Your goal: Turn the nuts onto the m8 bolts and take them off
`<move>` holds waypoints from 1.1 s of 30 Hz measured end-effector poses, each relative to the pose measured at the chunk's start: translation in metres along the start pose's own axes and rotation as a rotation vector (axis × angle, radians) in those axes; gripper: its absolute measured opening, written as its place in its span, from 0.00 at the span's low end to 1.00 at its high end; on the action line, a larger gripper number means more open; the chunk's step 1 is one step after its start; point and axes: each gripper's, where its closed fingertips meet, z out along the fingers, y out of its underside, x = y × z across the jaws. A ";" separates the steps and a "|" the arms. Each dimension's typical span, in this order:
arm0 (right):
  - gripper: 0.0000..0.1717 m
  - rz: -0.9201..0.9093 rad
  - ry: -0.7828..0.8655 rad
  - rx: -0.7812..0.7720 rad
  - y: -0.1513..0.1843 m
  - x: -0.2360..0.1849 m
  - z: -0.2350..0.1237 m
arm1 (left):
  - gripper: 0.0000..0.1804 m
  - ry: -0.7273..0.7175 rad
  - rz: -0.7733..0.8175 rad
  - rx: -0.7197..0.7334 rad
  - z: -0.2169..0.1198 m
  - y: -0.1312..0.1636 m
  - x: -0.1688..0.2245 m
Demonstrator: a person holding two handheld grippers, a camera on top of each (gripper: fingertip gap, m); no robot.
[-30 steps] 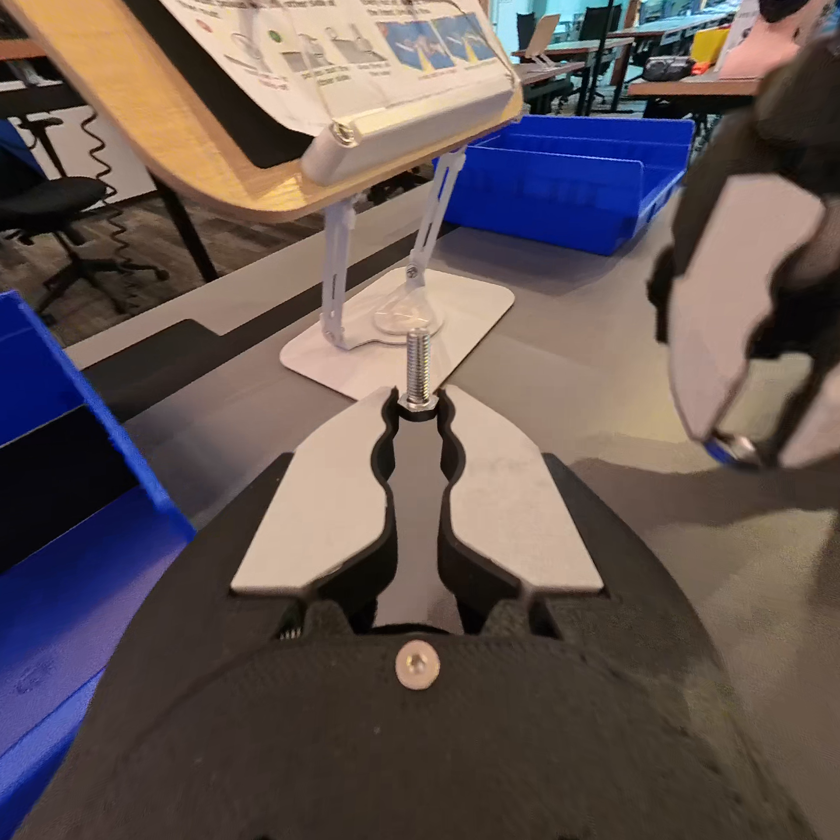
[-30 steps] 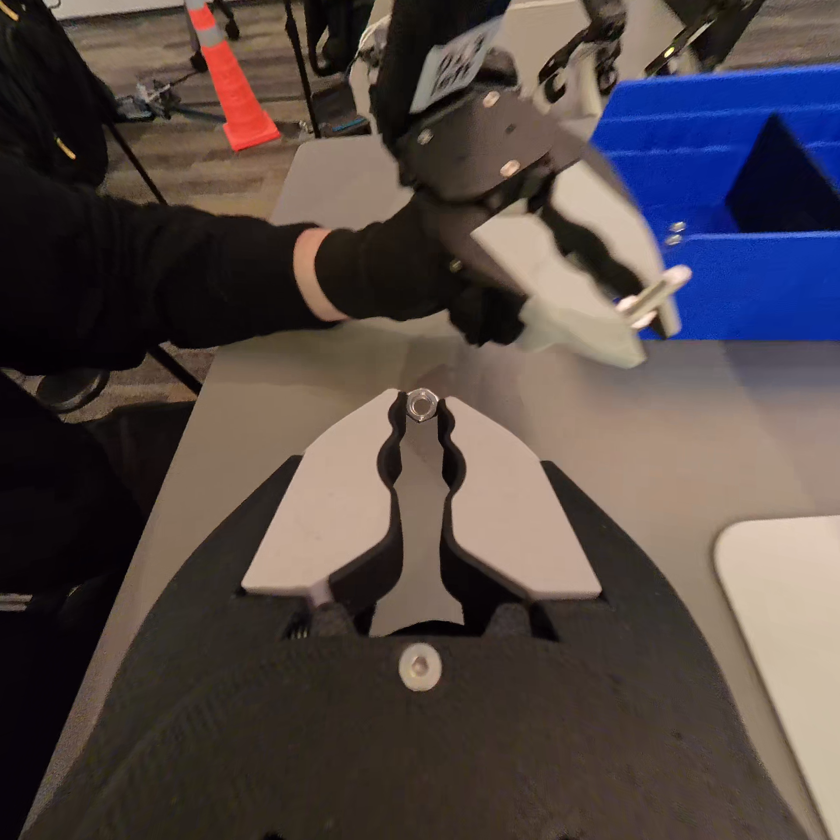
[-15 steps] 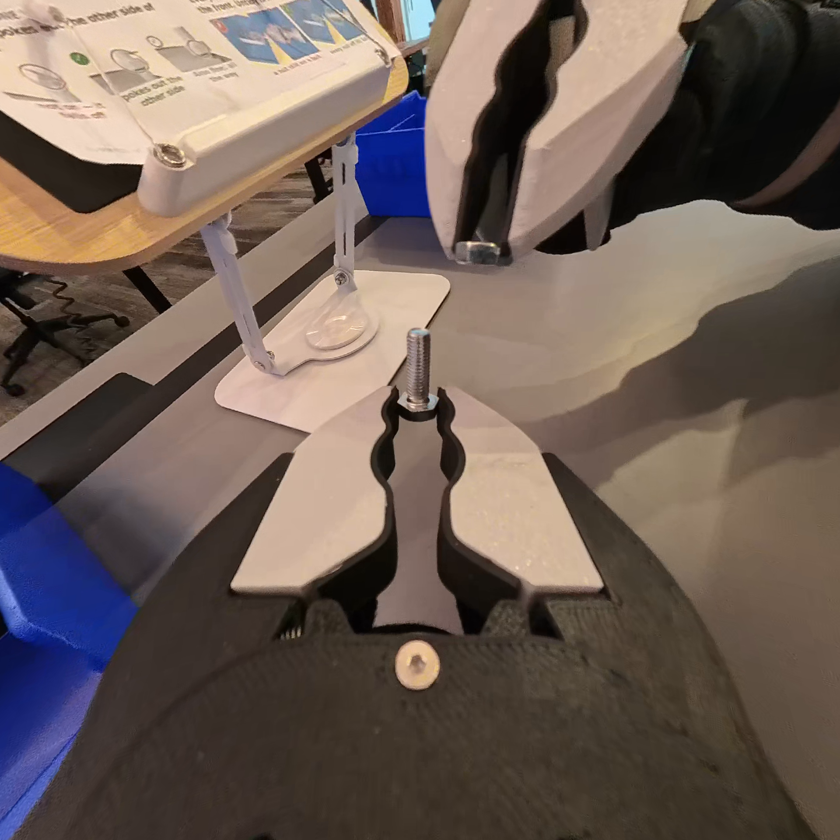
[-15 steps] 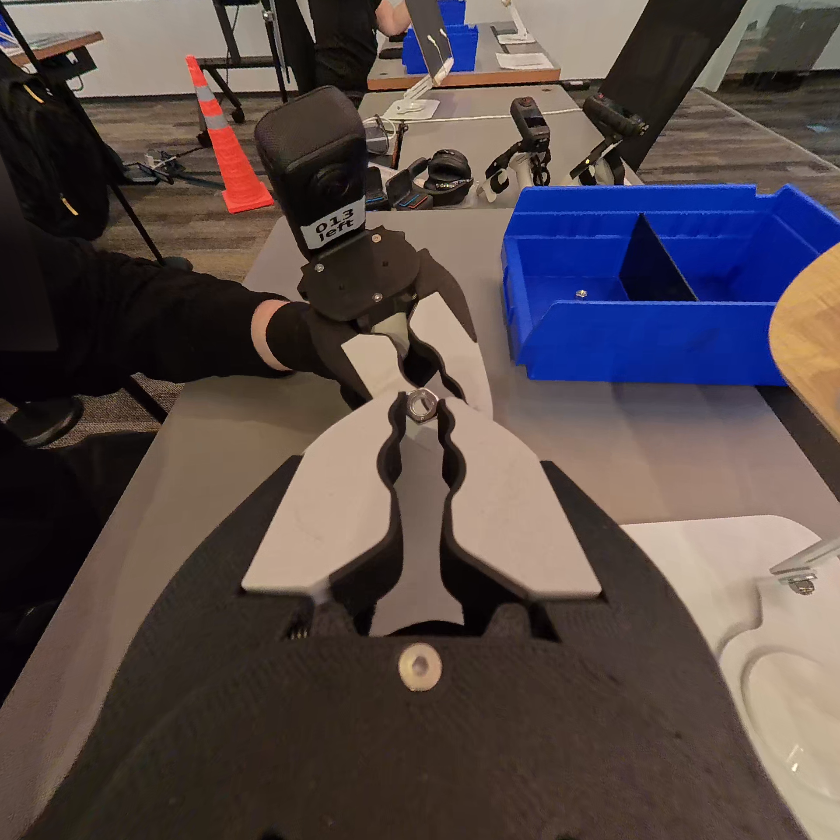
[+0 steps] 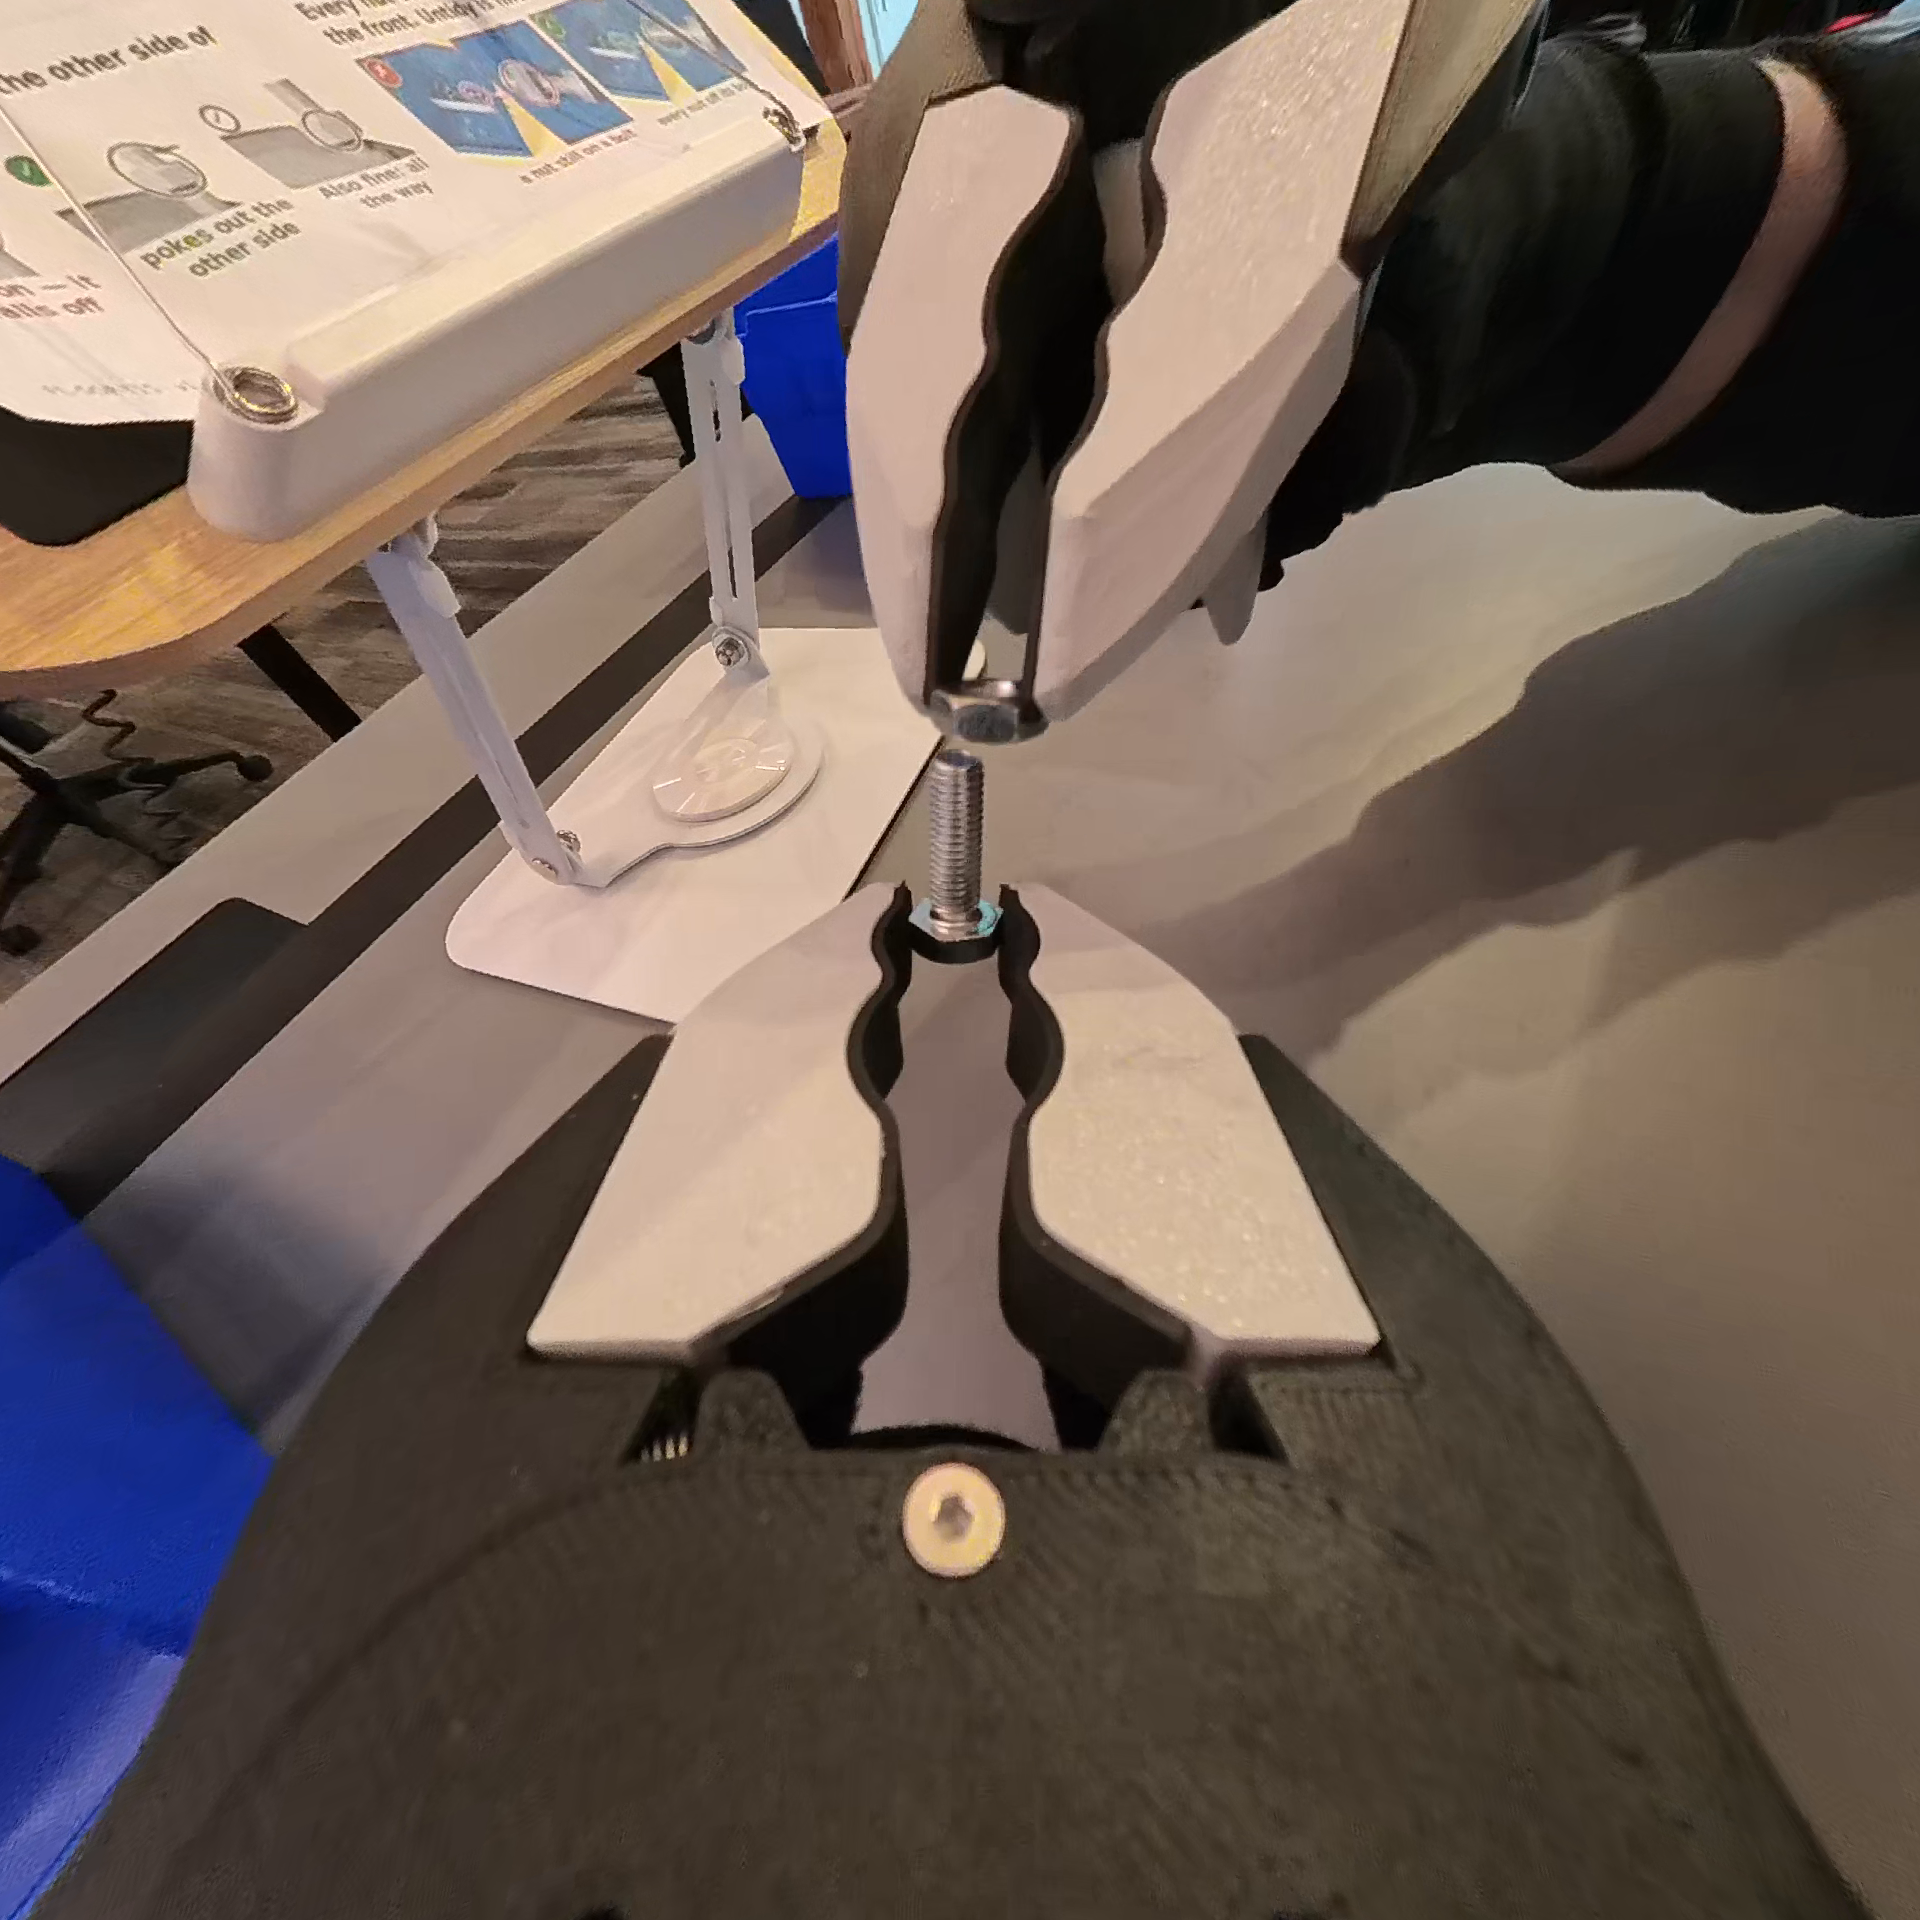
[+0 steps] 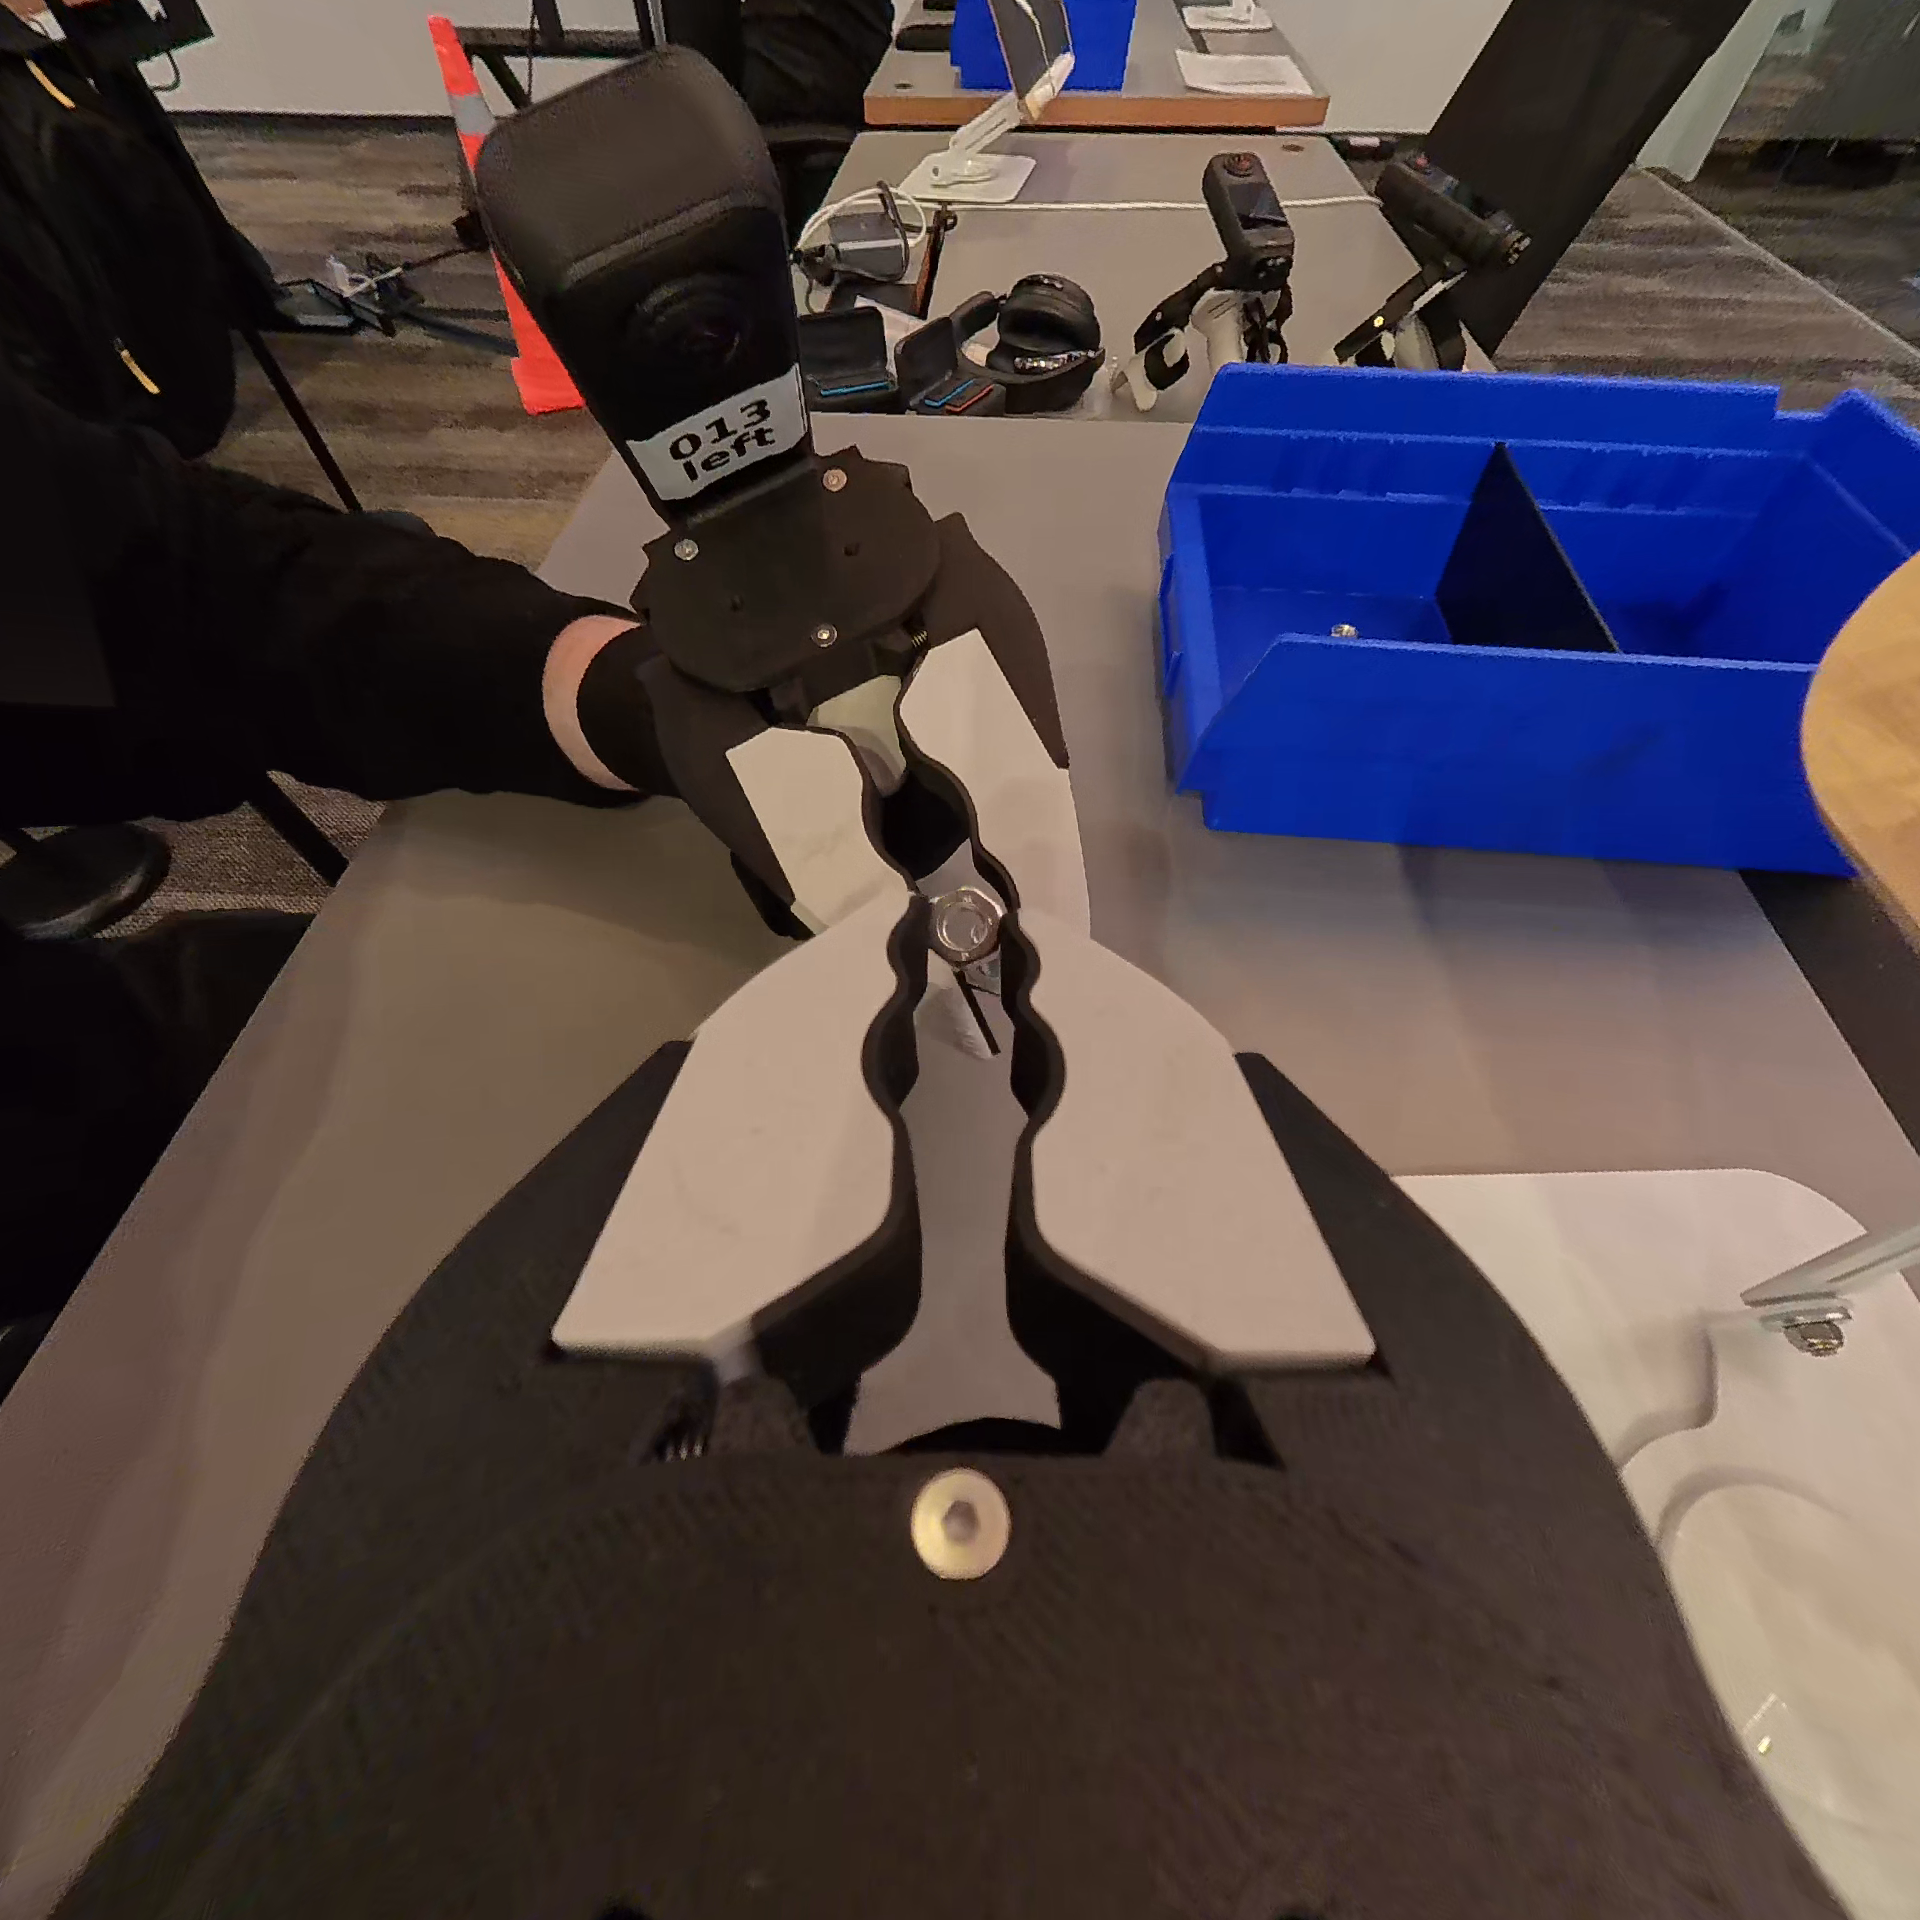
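Both tongs are clenched on hardware. Left tongs grip a silver bolt by its hex head, pads pressed on either side, so the threaded shank stands upright above the fingertips. Right tongs come down from above, held by a black-gloved hand, and pinch a silver nut between their tips. That nut sits directly over the bolt's end, just apart from it, with a thin gap showing between them. From the right wrist view the nut lies in line with the left tongs beneath it. All this hangs above the grey worktop. A white stand holding an instruction sheet is just behind, and a blue bin with a divider rests farther off on the worktop.
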 end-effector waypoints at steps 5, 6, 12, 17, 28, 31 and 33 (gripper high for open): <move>0.08 -0.007 0.003 -0.002 0.003 0.000 0.001 | 0.09 0.005 0.003 0.005 0.001 -0.002 0.002; 0.08 -0.009 0.006 -0.003 0.003 0.001 0.001 | 0.09 0.005 0.004 0.005 0.001 -0.001 0.002; 0.08 -0.016 0.000 0.004 0.002 0.000 0.000 | 0.09 0.005 0.012 0.012 0.000 -0.003 0.003; 0.08 -0.018 -0.004 -0.006 0.005 0.001 0.000 | 0.09 -0.002 0.039 -0.007 0.003 -0.002 0.004; 0.08 -0.020 0.043 0.002 0.011 0.007 0.000 | 0.08 -0.061 0.069 -0.045 0.007 0.003 -0.002; 0.08 -0.001 0.050 0.017 0.012 0.009 0.001 | 0.08 -0.079 0.079 -0.058 0.008 0.004 -0.004; 0.08 0.019 0.055 0.030 0.013 0.011 0.001 | 0.08 -0.095 0.088 -0.068 0.008 0.006 -0.006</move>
